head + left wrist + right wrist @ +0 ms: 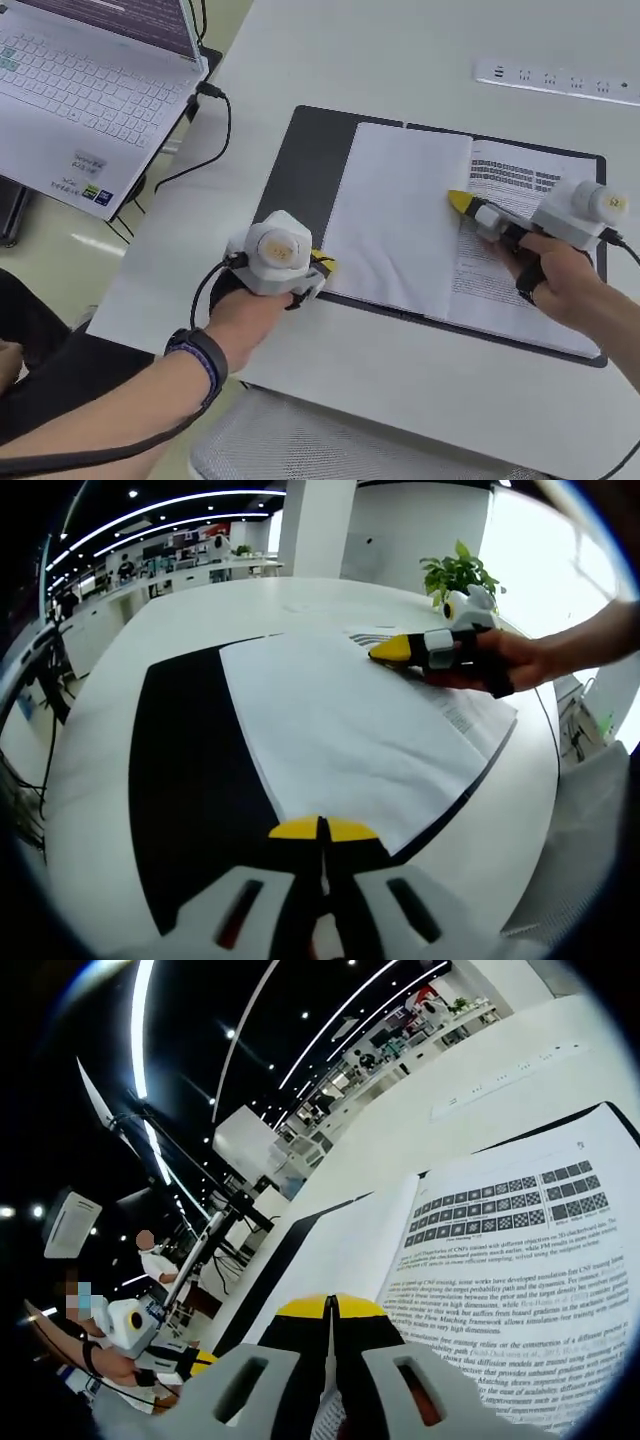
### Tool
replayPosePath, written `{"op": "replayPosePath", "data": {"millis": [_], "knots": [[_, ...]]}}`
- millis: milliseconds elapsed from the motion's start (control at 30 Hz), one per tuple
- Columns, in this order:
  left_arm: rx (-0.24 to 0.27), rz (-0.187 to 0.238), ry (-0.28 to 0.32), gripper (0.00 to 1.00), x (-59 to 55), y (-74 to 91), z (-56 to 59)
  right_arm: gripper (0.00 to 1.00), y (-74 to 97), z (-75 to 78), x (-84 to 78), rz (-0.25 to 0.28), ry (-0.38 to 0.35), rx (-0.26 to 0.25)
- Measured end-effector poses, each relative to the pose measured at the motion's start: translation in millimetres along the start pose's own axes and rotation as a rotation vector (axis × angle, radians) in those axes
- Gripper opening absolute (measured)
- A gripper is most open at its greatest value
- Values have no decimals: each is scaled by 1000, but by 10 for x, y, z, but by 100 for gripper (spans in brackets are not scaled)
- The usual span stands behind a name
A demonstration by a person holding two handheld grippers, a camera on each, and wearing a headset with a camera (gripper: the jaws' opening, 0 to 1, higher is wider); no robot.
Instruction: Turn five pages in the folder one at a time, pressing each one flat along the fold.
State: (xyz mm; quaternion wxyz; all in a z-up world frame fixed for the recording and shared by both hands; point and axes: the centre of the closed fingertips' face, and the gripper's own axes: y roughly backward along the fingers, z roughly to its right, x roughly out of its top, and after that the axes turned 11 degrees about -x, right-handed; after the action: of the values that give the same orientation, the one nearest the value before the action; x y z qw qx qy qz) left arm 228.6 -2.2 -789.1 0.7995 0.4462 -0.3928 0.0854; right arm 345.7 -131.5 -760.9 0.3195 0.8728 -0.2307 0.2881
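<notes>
A black folder (pixel 310 150) lies open on the white table. Its left side carries a blank white turned page (pixel 395 215); its right side shows a printed page (pixel 510 270). My left gripper (pixel 322 265) is shut, with its yellow tips at the near left corner of the blank page, as the left gripper view shows (pixel 322 829). My right gripper (pixel 458 201) is shut, and its yellow tips rest on the fold between the two pages. In the right gripper view the shut tips (pixel 331 1307) sit at the fold beside the printed page (pixel 520 1260).
An open laptop (pixel 90 90) sits at the far left, with a black cable (pixel 215 130) running along the table edge. A white power strip (pixel 555 80) lies at the far right. A chair seat (pixel 300 450) stands below the table's near edge.
</notes>
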Motion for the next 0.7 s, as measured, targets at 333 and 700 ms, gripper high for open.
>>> {"op": "replayPosePath", "data": {"millis": [333,700], "knots": [[-3,2,8,0,-4,2,-1,0,238,-163,-265,-20,-14,42],[-3,8,12,0,-2,8,-9,0,471,-307,-571,-68,-6,77]]}}
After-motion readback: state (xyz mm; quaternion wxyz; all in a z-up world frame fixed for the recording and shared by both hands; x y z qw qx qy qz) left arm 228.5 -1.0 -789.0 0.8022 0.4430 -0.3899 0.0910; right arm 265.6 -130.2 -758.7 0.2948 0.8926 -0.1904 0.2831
